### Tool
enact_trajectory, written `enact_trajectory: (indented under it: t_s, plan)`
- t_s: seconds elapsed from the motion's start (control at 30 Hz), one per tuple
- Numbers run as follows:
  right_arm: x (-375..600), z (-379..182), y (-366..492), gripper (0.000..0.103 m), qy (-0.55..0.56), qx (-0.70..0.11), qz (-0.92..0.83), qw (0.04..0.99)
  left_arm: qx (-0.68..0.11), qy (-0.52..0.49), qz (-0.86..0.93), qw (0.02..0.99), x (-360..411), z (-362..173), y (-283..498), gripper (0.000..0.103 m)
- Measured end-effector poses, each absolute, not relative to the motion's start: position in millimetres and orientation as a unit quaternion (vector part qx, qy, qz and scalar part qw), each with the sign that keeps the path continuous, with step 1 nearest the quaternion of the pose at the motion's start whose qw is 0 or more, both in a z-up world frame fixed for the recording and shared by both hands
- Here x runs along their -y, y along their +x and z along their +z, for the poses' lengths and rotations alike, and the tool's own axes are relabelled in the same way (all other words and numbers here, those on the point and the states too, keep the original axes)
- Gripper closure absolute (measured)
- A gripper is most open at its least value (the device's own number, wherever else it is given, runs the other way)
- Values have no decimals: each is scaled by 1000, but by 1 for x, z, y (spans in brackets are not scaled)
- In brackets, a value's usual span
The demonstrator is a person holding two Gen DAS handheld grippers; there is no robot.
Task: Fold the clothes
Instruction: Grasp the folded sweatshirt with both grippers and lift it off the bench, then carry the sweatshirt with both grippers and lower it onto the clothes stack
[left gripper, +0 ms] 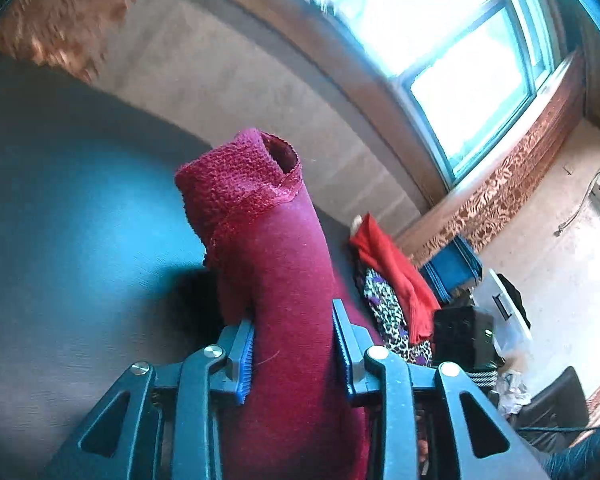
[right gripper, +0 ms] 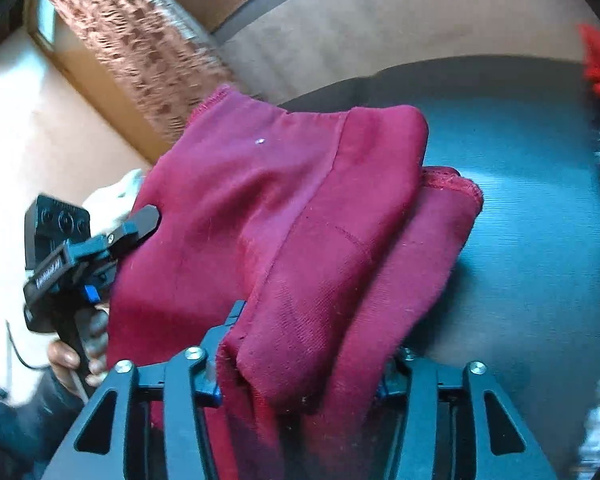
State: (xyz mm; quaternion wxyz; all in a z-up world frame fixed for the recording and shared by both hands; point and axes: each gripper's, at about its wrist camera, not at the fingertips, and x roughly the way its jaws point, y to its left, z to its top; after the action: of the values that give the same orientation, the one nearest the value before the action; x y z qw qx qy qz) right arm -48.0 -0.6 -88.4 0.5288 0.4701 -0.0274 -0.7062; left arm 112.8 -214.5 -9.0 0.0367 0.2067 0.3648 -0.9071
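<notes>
Dark, matte grey-blue tabletop [left gripper: 68, 208] fills the lower left of the left wrist view, bare where the light falls on it and curving off toward a pale beige wall [left gripper: 228, 80]. Above that wall, a bright window [left gripper: 452, 60] with a pale frame, and below its sill a band of brown patterned curtain or trim [left gripper: 512, 168].

The maroon garment [left gripper: 276, 264] is up off the tabletop here, standing as a bunched column between the blue pads of the left tool [left gripper: 294, 344], which pinch it from both sides; a fuzzy inner face shows at its folded top. Behind it at the tabletop's far edge lies a heap of other clothes: a red piece [left gripper: 396, 272] draped over a leopard-print one [left gripper: 388, 312], with a blue folded stack [left gripper: 452, 268] just beyond and a black box [left gripper: 464, 336] beside that.

From the right wrist, the same maroon garment [right gripper: 284, 216] spreads wide in several layers over the dark tabletop [right gripper: 540, 240]. The right tool [right gripper: 300, 372] has a thick fold of it packed between its fingers, closed down on the cloth. At the left edge, a hand [right gripper: 76, 352] grips the handle of the left tool [right gripper: 140, 224], whose tip lies against the garment's edge. Patterned brown curtain [right gripper: 140, 48] hangs behind.
</notes>
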Motion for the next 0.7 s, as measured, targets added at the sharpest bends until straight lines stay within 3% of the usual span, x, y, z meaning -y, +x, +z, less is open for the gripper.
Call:
enact_trajectory:
  t_s: [0.2, 0.47, 0.57, 0.7]
  plan:
    - [97, -59, -13, 54, 442, 25, -653, 614, -330, 120, -930, 108, 263, 54, 195, 72]
    - [238, 68, 16, 54, 327, 19, -598, 731, -301, -27, -925, 232, 360, 163, 295, 72]
    - [303, 94, 23, 52, 322, 22, -571, 755, -337, -31, -885, 318, 406, 161, 327, 72]
    - [411, 65, 51, 45, 376, -23, -533, 757, -400, 23, -804, 439, 459, 106, 352, 73]
